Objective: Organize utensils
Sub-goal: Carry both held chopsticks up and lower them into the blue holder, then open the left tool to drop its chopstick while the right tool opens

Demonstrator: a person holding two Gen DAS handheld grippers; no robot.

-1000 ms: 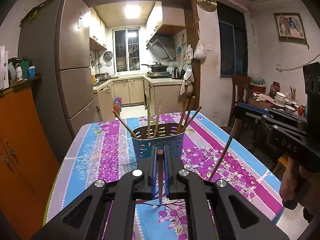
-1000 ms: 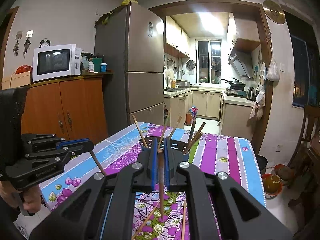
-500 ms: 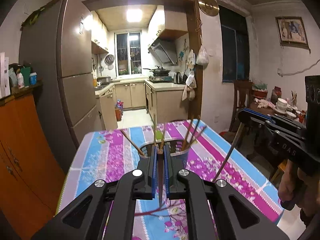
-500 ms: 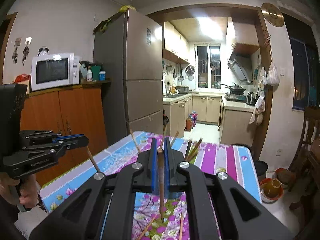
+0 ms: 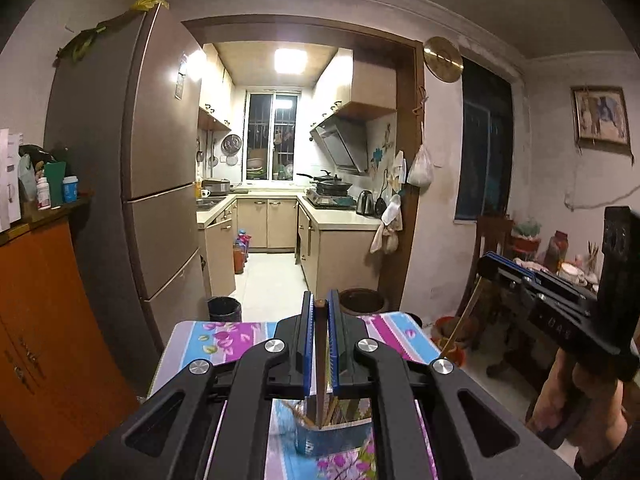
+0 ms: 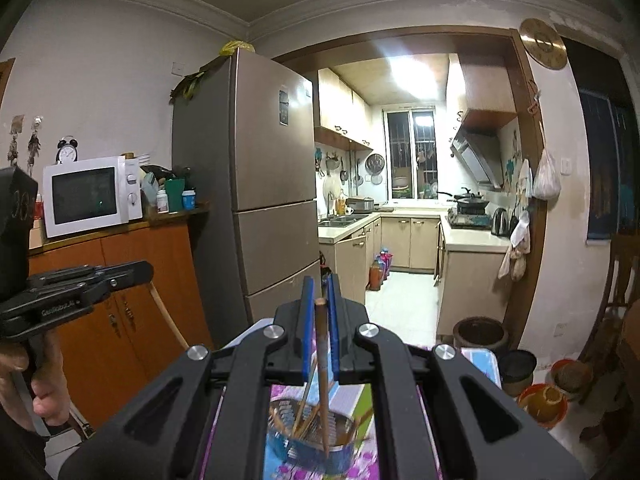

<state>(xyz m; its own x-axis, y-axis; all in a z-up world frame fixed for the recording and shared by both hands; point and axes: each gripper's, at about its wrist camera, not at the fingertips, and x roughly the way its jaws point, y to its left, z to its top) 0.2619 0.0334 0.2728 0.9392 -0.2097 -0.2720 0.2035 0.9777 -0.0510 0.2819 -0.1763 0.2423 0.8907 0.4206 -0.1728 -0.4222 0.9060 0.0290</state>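
My left gripper (image 5: 320, 312) is shut on a brown chopstick (image 5: 319, 376) that hangs down over the blue utensil holder (image 5: 336, 438), its tip at the holder's mouth. My right gripper (image 6: 320, 292) is shut on another chopstick (image 6: 322, 376) whose lower end reaches into the same holder (image 6: 312, 448), which has several chopsticks in it. The right gripper also shows at the right of the left wrist view (image 5: 486, 266), and the left gripper at the left of the right wrist view (image 6: 146, 270), each with its chopstick hanging below.
The holder stands on a table with a floral purple and blue cloth (image 5: 224, 330). An orange cabinet (image 6: 120, 320) and a tall fridge (image 6: 272, 216) stand to the left. A dark bin (image 5: 225, 308) and pots (image 6: 480, 332) sit on the floor beyond the table.
Both grippers have risen and moved forward over the holder, which now lies below them. The chopsticks now point down into or at the holder's mouth.
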